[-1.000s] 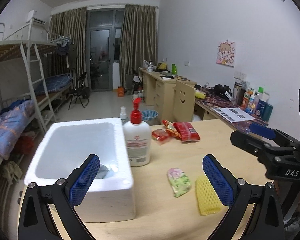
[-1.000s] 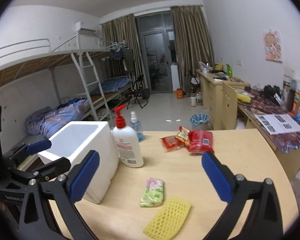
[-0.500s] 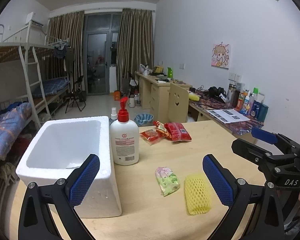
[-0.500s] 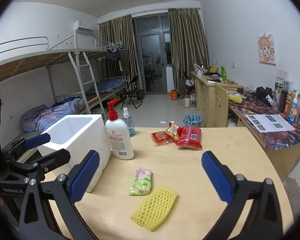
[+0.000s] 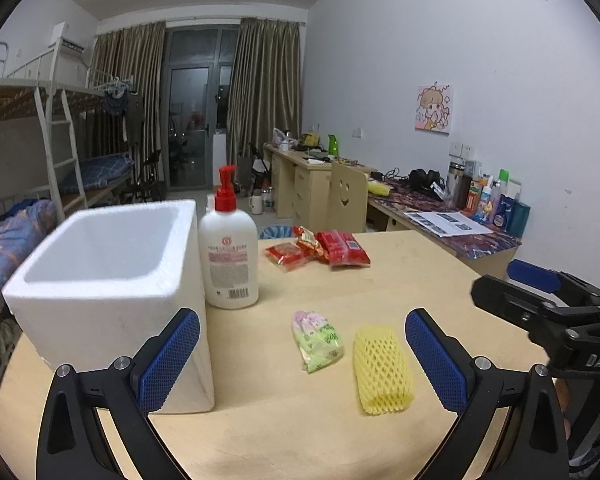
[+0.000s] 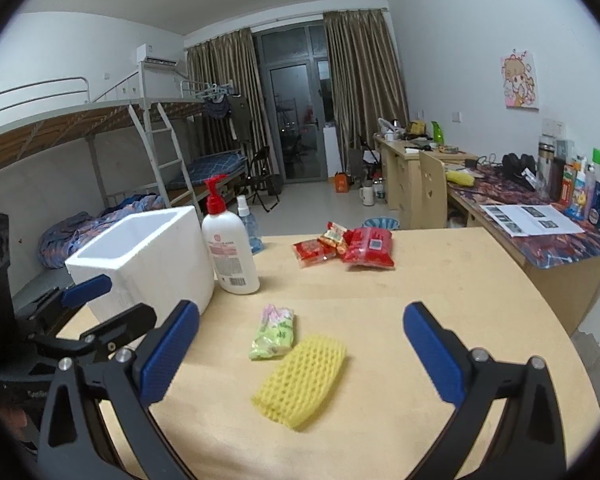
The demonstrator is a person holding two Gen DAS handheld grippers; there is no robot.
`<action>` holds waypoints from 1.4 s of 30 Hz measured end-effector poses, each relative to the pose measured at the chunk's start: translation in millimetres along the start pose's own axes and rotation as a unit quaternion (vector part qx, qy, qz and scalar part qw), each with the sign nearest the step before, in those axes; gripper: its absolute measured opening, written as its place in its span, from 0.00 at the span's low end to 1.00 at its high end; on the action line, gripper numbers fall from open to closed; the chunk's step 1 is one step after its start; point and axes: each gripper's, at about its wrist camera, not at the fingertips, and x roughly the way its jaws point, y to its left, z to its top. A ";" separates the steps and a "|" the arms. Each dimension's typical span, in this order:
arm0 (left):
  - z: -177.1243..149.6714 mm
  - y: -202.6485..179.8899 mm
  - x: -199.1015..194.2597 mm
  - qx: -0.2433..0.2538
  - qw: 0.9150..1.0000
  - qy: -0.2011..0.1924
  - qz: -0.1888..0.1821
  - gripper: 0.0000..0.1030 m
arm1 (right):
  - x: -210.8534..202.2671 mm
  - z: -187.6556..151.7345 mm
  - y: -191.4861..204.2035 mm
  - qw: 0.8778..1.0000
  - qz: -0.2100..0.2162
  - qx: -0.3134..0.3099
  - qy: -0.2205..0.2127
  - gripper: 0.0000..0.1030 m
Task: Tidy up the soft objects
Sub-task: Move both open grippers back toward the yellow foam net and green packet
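- Yellow foam net [image 6: 300, 380] on table [image 6: 440, 280], touching green packet [image 6: 274, 330] at its 11 o'clock.
- Right gripper [image 6: 300, 350]: jaws wide apart, empty; net dead ahead, long axis running 2–8 o'clock.
- Left gripper [image 5: 302, 354]: likewise spread; net toward 1 o'clock. Right looks nearer.

Place: a student dormitory room
Beds: metal bunk bed [image 6: 112, 128] with ladder along one wall, blue bedding [image 6: 80, 228] on the lower bunk
Study side: row of wooden desks [image 5: 300, 176], smiley-cutout chair [image 5: 346, 200]
Far end: brown curtains [image 6: 364, 84] around a glass balcony door [image 6: 296, 120]
Wall: cartoon poster [image 5: 434, 109], air conditioner [image 6: 158, 56]
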 end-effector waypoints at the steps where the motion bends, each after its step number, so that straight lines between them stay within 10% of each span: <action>1: -2.6 0.7 1.1 0.000 1.000 0.001 0.000 1.00 | -0.7 -2.6 0.1 1.000 -0.006 -0.002 0.000 1.00; 42: -26.3 -7.7 87.4 -0.005 0.993 0.112 -0.039 0.99 | 41.4 -56.6 -22.6 0.994 -0.001 0.027 0.103 1.00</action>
